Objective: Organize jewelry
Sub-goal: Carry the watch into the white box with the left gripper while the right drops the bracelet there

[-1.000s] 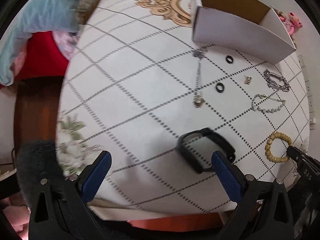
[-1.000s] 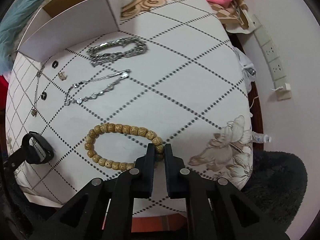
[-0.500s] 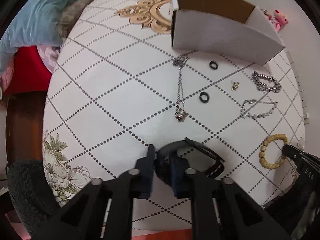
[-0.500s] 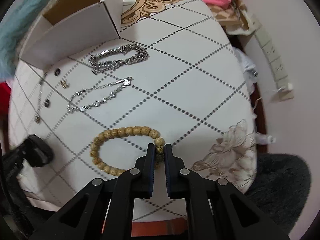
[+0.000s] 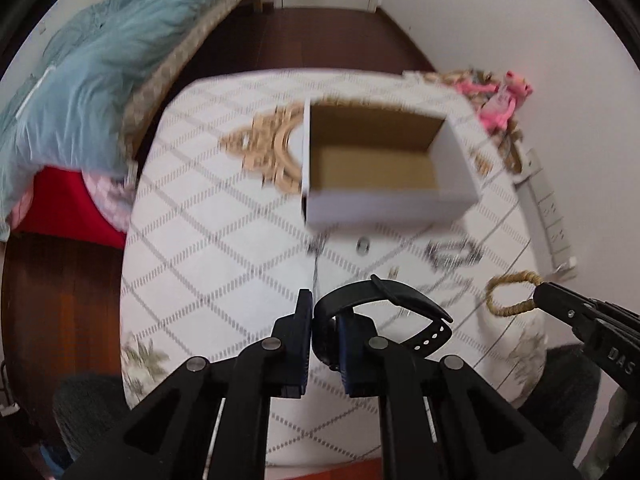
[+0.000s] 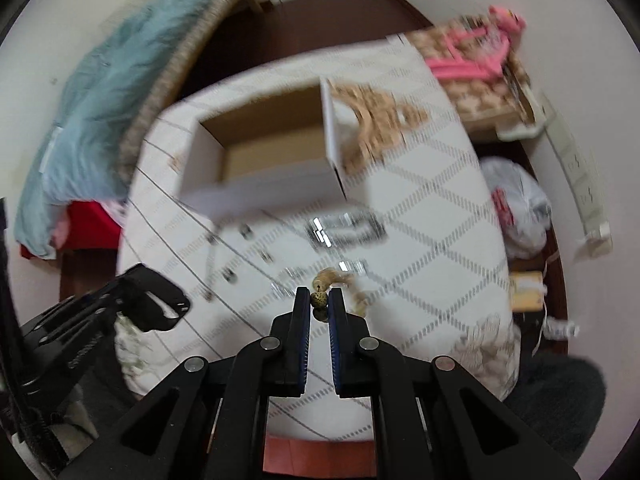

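My left gripper [image 5: 325, 312] is shut on a black watch band [image 5: 394, 300] and holds it above the table. My right gripper [image 6: 319, 303] is shut on a wooden bead bracelet [image 6: 334, 280], which hangs from it in the air; it also shows in the left wrist view [image 5: 510, 294]. An open white cardboard box [image 5: 380, 160] stands at the far middle of the table, empty inside. Silver chains [image 6: 344, 230], small rings [image 5: 363, 245] and a thin necklace [image 6: 210, 268] lie on the cloth between the box and the grippers, blurred.
The table has a white cloth with a dotted diamond pattern [image 5: 208, 248]. A blue blanket [image 5: 92, 80] lies on a bed to the left. Pink toys [image 6: 476, 56] sit at the table's far right. A power strip [image 5: 548, 220] lies at the right.
Both grippers have lifted off the table with their loads and risen, so the box interior now shows. The left gripper closed on the watch band one second ago.
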A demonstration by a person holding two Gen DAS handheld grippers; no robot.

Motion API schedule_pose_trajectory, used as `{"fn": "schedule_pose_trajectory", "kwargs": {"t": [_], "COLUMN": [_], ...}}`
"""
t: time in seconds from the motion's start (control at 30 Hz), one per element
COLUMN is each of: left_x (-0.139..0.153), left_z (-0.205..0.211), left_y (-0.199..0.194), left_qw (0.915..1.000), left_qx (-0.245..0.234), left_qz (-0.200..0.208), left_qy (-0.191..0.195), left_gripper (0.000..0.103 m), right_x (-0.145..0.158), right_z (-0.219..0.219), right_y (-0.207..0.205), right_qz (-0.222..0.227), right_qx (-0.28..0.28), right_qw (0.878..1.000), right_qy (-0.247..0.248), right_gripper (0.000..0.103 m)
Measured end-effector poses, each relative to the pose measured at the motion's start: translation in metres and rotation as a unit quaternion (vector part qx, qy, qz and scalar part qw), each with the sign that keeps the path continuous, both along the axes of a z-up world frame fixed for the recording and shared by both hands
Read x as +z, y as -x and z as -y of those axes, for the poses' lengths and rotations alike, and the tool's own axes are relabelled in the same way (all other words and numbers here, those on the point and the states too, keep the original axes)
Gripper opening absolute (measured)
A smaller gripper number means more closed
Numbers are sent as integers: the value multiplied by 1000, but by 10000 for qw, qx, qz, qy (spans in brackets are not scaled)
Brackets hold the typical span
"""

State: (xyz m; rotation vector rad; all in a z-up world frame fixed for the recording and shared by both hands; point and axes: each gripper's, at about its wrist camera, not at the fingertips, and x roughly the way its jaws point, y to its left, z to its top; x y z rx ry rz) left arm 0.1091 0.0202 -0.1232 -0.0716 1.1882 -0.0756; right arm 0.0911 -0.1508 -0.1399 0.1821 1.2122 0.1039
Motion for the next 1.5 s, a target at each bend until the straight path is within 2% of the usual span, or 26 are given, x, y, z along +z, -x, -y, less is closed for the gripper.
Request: {"fn": "schedule_pose_trajectory", "kwargs": {"t": [0.17, 0.3, 0.47, 0.67, 0.77, 0.83, 0.87, 0.9, 0.93, 1.0, 1.03, 1.13, 1.2, 1.23, 1.27, 1.37, 1.5], "left_x": [16, 16, 1, -22, -31, -34, -33, -32, -30, -29, -28, -24, -22, -21, -20, -20, -28], "left_z": [-3, -7, -7, -1, 2, 3, 4, 4, 3, 0, -2, -10, -14, -17, -19, -22, -23], "left_y": [-38, -74, -111, -146, -159, -164, -165, -166, -166, -167, -167, -166, -163, -161, -158, -148, -137], "left_qw": [9997, 9997, 9997, 9987, 9972, 9964, 9968, 9972, 9976, 9975, 9976, 9983, 9985, 9984, 9982, 9971, 9959], "left_qx": [23, 75, 81, 59, 44, 62, 58, 63, 107, 159, 200, 360, 448, 489, 536, 614, 631], "left_qz": [217, 213, 11, -341, -558, -661, -631, -593, -544, -560, -551, -446, -314, -262, -181, -2, -39], "left_qy": [54, 114, 220, 363, 501, 528, 481, 445, 423, 392, 365, 130, -26, -100, -196, -457, -647], "left_gripper": [9, 9, 9, 10, 15, 29, 53, 81, 91, 94, 94, 96, 100, 100, 100, 100, 100], "right_x": [48, 62, 49, 12, -6, -16, -19, -22, -24, -26, -26, -24, -23, -23, -23, -29, -41], "right_z": [-3, -16, -27, -34, -34, -30, -28, -26, -25, -21, -17, -11, -10, -11, -13, -20, -25], "right_y": [-40, -78, -128, -170, -184, -192, -194, -195, -196, -198, -198, -197, -193, -190, -186, -174, -162], "right_qz": [424, 575, 361, -76, -330, -507, -561, -608, -637, -658, -665, -630, -582, -533, -487, -391, -374], "right_qx": [215, 358, 493, 602, 638, 609, 577, 571, 577, 511, 474, 379, 366, 364, 381, 414, 443], "right_qw": [9988, 9977, 9981, 9981, 9972, 9962, 9959, 9954, 9951, 9954, 9954, 9962, 9970, 9978, 9981, 9963, 9934], "right_qy": [-137, -37, -85, -88, -214, -353, -410, -462, -479, -479, -511, -463, -343, -174, 6, 643, 988], "right_gripper": [9, 9, 9, 9, 10, 10, 10, 11, 13, 27, 31, 53, 80, 86, 91, 91, 95]}}
